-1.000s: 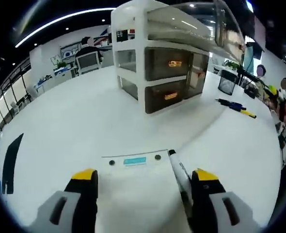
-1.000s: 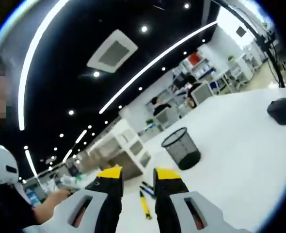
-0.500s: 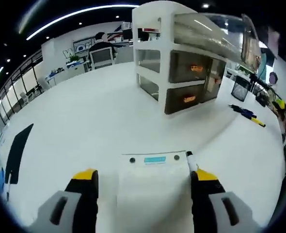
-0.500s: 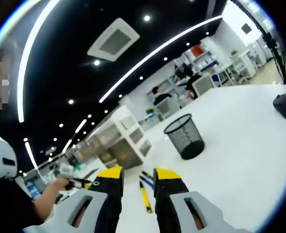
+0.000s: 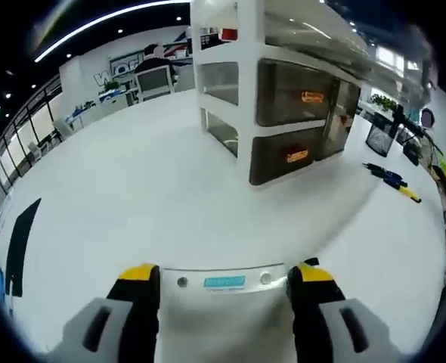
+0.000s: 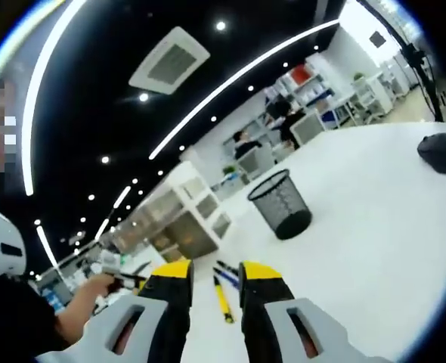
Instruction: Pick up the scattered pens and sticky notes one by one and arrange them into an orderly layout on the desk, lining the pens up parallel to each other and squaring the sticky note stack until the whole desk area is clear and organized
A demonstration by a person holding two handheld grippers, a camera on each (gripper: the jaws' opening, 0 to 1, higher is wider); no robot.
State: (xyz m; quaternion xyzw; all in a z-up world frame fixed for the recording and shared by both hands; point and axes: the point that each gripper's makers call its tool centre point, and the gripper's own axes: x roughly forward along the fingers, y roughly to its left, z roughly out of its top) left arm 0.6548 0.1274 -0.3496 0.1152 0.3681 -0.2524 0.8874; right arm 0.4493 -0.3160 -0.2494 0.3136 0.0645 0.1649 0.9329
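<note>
1. In the left gripper view the left tongs (image 5: 224,276) stand released, their yellow-tipped black jaws wide apart over the white surface (image 5: 132,197).
2. Between those jaws lies a flat white pad with a pale blue label (image 5: 221,281) and two small round marks near its far edge; it may be the sticky note stack, but that cannot be told.
3. Beyond it stands a white drawer unit with dark translucent drawers (image 5: 283,113).
4. To the right of the unit, well apart from the left tongs, a blue and yellow pen group (image 5: 391,181) lies on the surface.
5. In the right gripper view the right tongs (image 6: 212,272) are raised above the surface, jaws close together with a narrow gap, gripping nothing.
6. Seen through that gap are a yellow pen (image 6: 221,299) and dark blue pens (image 6: 227,272) on the surface.
7. Farther off stand a black mesh wastebasket (image 6: 282,204) and a dark rounded object (image 6: 439,153).
8. At lower left a person's hand (image 6: 94,289) holds the other tool.
</note>
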